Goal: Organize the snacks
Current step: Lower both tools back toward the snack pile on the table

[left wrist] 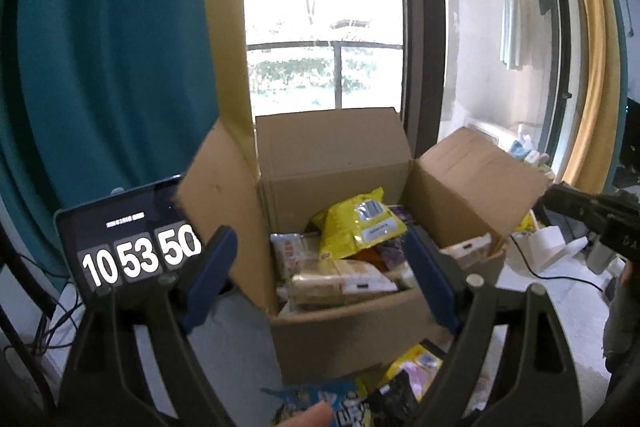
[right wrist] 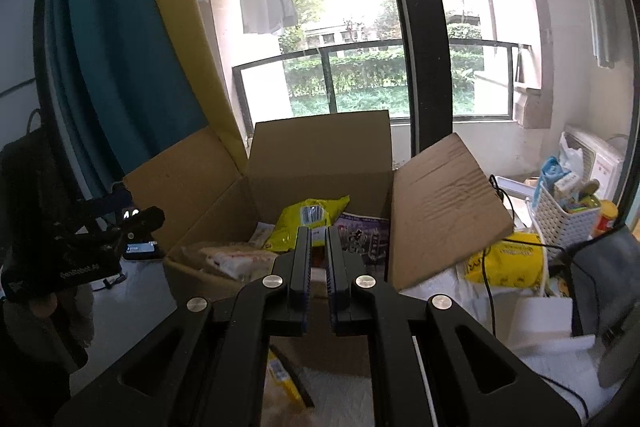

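An open cardboard box [left wrist: 344, 323] with its flaps up holds several snack packs. A yellow bag [left wrist: 356, 223] lies on top of them, over pale wrapped packs [left wrist: 340, 283]. My left gripper [left wrist: 320, 247] is open in front of the box, with nothing between its blue pads [left wrist: 208, 267]. More snack packets [left wrist: 400, 387] lie on the table before the box. In the right wrist view the same box [right wrist: 320, 163] and yellow bag [right wrist: 308, 219] show, and my right gripper [right wrist: 318, 255] is shut and empty just before the box's near wall.
A tablet [left wrist: 120, 235] showing a clock stands left of the box. A white basket [right wrist: 564, 215] of items, a yellow packet [right wrist: 508, 263], cables and white foam [right wrist: 540, 319] crowd the right. Teal curtain [left wrist: 100, 47] and window lie behind.
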Demonstrator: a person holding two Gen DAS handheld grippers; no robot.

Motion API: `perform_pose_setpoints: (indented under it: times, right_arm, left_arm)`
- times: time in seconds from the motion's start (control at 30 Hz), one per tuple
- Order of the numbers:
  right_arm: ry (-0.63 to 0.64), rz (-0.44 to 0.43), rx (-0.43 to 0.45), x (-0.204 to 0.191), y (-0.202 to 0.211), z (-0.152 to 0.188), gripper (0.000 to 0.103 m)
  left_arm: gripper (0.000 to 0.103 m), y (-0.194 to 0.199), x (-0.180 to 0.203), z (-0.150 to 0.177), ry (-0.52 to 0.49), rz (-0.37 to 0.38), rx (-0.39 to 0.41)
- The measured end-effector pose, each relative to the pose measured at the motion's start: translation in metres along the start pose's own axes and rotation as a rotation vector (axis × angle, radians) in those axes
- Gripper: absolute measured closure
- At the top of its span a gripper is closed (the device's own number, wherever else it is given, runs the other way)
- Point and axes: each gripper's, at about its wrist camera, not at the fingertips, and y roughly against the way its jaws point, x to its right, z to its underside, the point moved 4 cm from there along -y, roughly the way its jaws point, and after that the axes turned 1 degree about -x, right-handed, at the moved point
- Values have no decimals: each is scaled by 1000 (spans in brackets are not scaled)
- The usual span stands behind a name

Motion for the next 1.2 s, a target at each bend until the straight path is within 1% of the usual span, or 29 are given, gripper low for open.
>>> perform_pose_setpoints:
  times: [0.33, 0.87, 1.07, 1.2]
  right_arm:
    - [1, 20, -8, -15, 33, 26, 95]
    - [-15, 31, -48, -32, 71, 73, 95]
    - [-38, 41, -83, -30, 80, 100, 94]
    - [-55, 51, -115, -27, 86, 121, 92]
  left_arm:
    - [16, 50, -1, 23, 19, 26, 17]
    - [16, 99, -4, 66, 52, 45, 9]
    - [16, 111, -2, 91, 60, 56, -23]
    - [16, 113, 2, 116, 70, 66, -63]
